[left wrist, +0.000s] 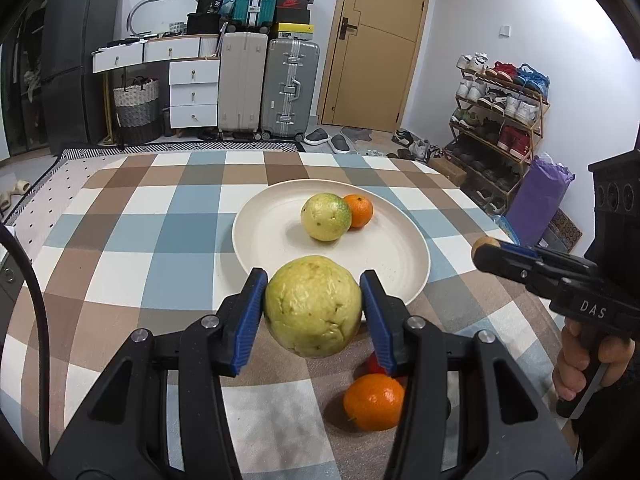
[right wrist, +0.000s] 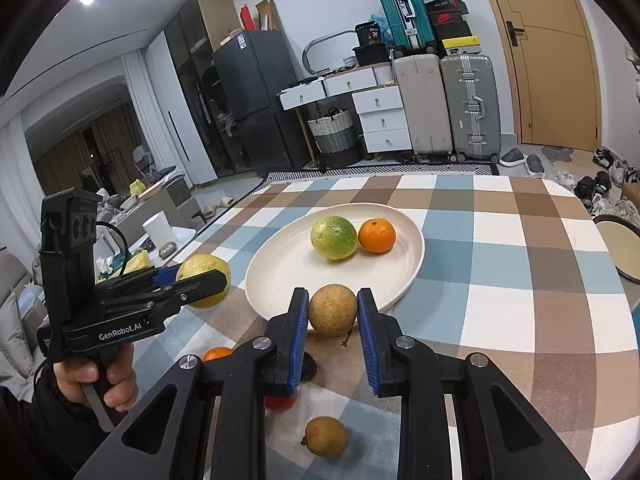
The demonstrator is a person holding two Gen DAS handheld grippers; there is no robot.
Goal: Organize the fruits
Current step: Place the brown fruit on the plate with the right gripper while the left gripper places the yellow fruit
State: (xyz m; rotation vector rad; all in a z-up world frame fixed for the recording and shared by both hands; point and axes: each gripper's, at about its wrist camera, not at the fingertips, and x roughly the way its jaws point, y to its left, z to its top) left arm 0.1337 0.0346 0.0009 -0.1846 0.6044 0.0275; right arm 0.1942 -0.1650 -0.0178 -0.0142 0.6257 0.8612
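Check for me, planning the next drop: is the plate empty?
Not empty: the plate holds a green-yellow fruit and an orange.

The right gripper (right wrist: 333,312) clamps a brown round fruit (right wrist: 333,310) above the desk (right wrist: 520,280), near the white plate (right wrist: 280,272).

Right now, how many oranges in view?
2. One orange on the plate beside the green fruit; another orange on the tablecloth under the left claw. More may be hidden.

A red fruit (left wrist: 374,365) lies mostly hidden behind the left gripper's (left wrist: 313,312) jaws.
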